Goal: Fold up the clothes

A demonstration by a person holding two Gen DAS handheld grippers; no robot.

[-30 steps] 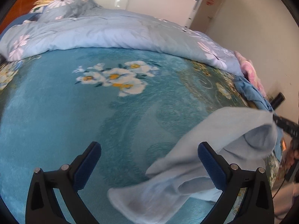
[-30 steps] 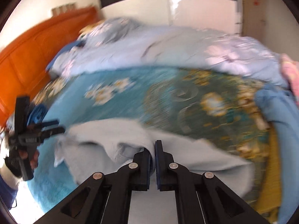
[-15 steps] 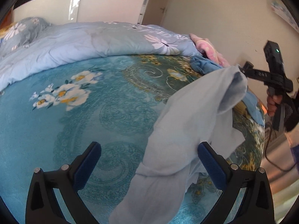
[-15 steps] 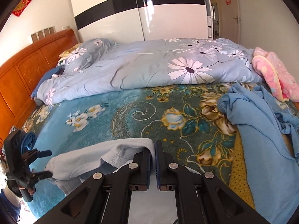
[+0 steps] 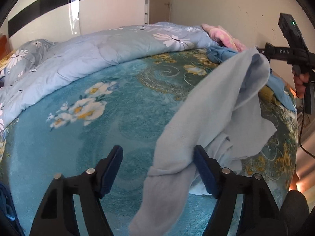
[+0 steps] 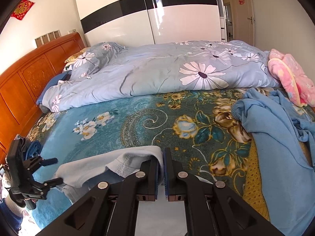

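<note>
A pale blue garment (image 5: 216, 106) hangs stretched above the teal floral bed blanket (image 5: 78, 157). My right gripper (image 6: 163, 153) is shut on one edge of it, and the cloth (image 6: 88, 169) sags leftward from the jaws. In the left wrist view the right gripper (image 5: 275, 53) holds the garment's high end at the upper right, with a hand (image 5: 299, 80) on its grip. My left gripper (image 5: 157, 169) is open around the garment's low hanging end, and the cloth touches the right finger (image 5: 204, 173). From the right wrist view the left gripper (image 6: 29, 169) sits at the far left.
A rumpled blue sweatshirt (image 6: 275, 137) lies on the bed's right side beside a pink blanket (image 6: 291, 78). A flowered duvet (image 6: 157, 74) is bunched along the far side. An orange wooden headboard (image 6: 23, 82) stands at left, with dark blue cloth (image 6: 33, 147) near it.
The left gripper's view has swung right and its jaws have narrowed around the garment's low end. The right gripper stays shut on the cloth, which now hangs more stretched between both.
</note>
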